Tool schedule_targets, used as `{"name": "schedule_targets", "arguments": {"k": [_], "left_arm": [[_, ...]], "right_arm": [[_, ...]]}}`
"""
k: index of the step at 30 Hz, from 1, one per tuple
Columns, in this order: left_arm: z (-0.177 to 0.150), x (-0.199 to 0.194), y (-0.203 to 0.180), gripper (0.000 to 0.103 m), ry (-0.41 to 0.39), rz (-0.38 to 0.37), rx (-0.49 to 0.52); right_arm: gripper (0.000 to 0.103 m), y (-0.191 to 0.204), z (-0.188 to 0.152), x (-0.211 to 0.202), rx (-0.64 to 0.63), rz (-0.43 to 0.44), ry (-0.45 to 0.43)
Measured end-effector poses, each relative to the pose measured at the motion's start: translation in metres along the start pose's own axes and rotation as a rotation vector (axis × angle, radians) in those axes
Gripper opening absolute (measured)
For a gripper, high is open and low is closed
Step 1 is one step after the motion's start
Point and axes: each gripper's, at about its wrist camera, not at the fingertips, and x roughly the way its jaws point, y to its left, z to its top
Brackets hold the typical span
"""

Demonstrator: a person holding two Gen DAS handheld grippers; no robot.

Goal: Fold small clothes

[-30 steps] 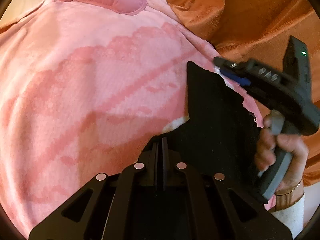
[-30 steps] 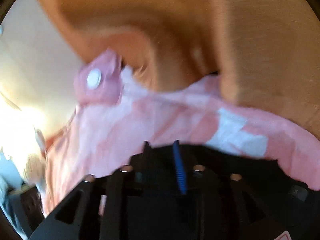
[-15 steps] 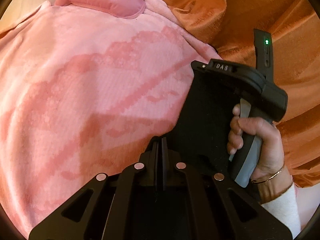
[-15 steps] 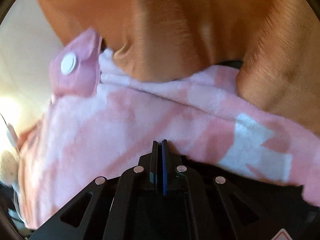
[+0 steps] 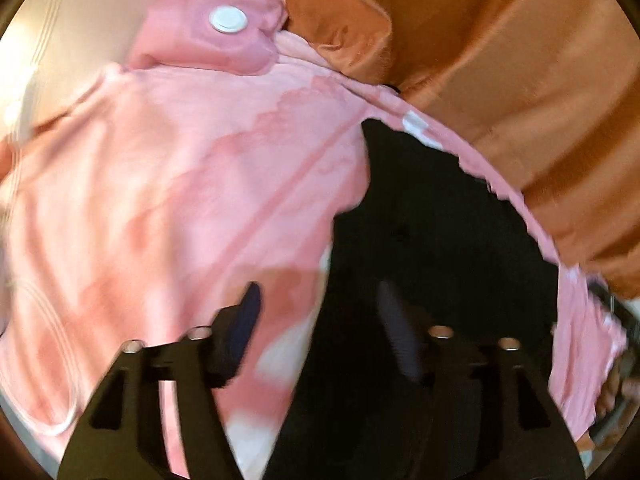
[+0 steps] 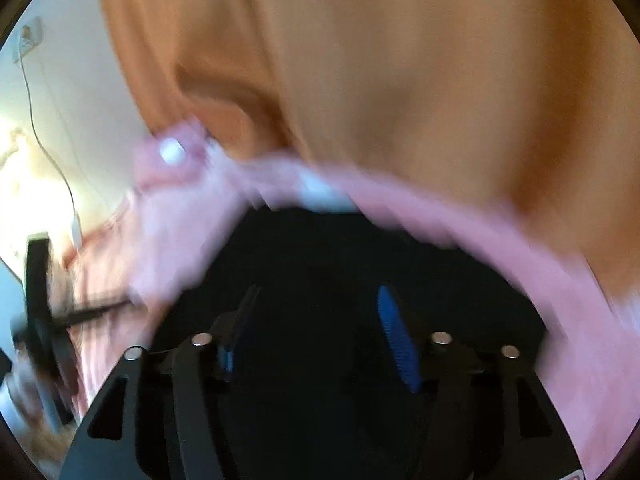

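Note:
A small black garment [image 5: 432,232] lies flat on a pink patterned blanket [image 5: 180,200]. My left gripper [image 5: 320,312] hovers over the garment's left edge. Its jaws are opening, and only the cloth lying below shows in the gap, unpinched. In the right wrist view the black garment [image 6: 340,252] fills the middle. My right gripper [image 6: 320,320] is above it, its jaws opening too, its blue pads [image 6: 396,332] apart and pressing on nothing. Both views are blurred by motion.
A pink pouch with a white round cap [image 5: 228,20] rests at the blanket's far end. Rumpled orange fabric [image 5: 500,60] rises behind and to the right. A hand [image 5: 616,384] shows at the far right edge. A pale wall with a cable [image 6: 48,152] is at the left.
Both grippers were shut at the black garment's edge and now stand open. The left view has drawn back and tilted. The right gripper and hand have left its middle for the right edge.

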Motion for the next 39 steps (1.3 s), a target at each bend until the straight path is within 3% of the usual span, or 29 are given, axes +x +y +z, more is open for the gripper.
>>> {"name": "schedule_targets", "arguments": {"k": [2, 3, 6, 7, 8, 9, 11, 13, 14, 15, 16, 17, 19, 24, 29, 33, 36, 39], "left_arm": [[-0.036, -0.016, 0.009, 0.077, 0.025, 0.022, 0.034], [-0.052, -0.019, 0.014, 0.077, 0.054, 0.027, 0.028], [-0.102, -0.021, 0.031, 0.077, 0.166, 0.003, -0.026], [-0.113, -0.026, 0.034, 0.078, 0.140, -0.003, -0.026], [-0.121, -0.034, 0.033, 0.083, 0.106, 0.040, -0.004], [-0.128, -0.034, 0.033, 0.084, 0.128, 0.046, -0.005], [-0.136, -0.037, 0.032, 0.083, 0.114, 0.046, -0.014], [-0.137, -0.036, 0.027, 0.074, 0.109, 0.063, 0.002], [-0.137, -0.035, 0.023, 0.060, 0.098, 0.084, 0.021], [-0.137, -0.035, 0.021, 0.037, 0.094, 0.090, 0.029], [-0.136, -0.034, 0.021, 0.025, 0.100, 0.076, 0.026], [-0.134, -0.034, 0.023, 0.001, 0.120, 0.034, 0.000], [-0.136, -0.041, 0.026, 0.002, 0.137, -0.007, -0.052], [-0.170, -0.099, 0.012, 0.002, 0.119, -0.085, -0.003], [-0.237, -0.145, 0.004, 0.002, 0.201, -0.136, 0.034], [-0.273, -0.186, 0.007, 0.002, 0.250, -0.175, -0.037], [-0.241, -0.225, 0.000, 0.002, 0.152, -0.228, -0.056], [-0.169, -0.232, -0.016, 0.002, -0.038, -0.206, 0.047]], "right_arm": [[0.063, -0.032, -0.067, -0.019, 0.122, -0.044, 0.097], [0.064, -0.046, -0.113, -0.030, 0.211, -0.063, 0.154], [0.064, -0.067, -0.200, -0.047, 0.403, -0.048, 0.245], [0.064, -0.066, -0.213, -0.048, 0.465, -0.018, 0.253], [0.065, -0.064, -0.223, -0.047, 0.509, 0.035, 0.249], [0.065, -0.059, -0.232, -0.042, 0.526, 0.077, 0.247], [0.068, -0.041, -0.233, -0.042, 0.451, 0.008, 0.191], [0.065, -0.028, -0.230, -0.042, 0.367, -0.036, 0.156], [0.047, -0.023, -0.228, -0.041, 0.333, -0.063, 0.133], [0.015, -0.022, -0.225, -0.039, 0.312, -0.065, 0.133], [0.009, -0.026, -0.223, -0.038, 0.329, -0.027, 0.138], [0.008, -0.035, -0.223, -0.039, 0.375, 0.006, 0.129], [0.007, -0.040, -0.218, -0.055, 0.399, 0.054, 0.086], [0.006, -0.037, -0.230, -0.121, 0.334, 0.055, 0.025], [0.006, -0.039, -0.286, -0.167, 0.317, 0.019, 0.136], [0.006, -0.032, -0.322, -0.207, 0.328, 0.047, 0.221], [0.006, -0.035, -0.298, -0.253, 0.322, 0.096, 0.123], [0.006, -0.065, -0.240, -0.283, 0.292, 0.119, -0.088]]}}
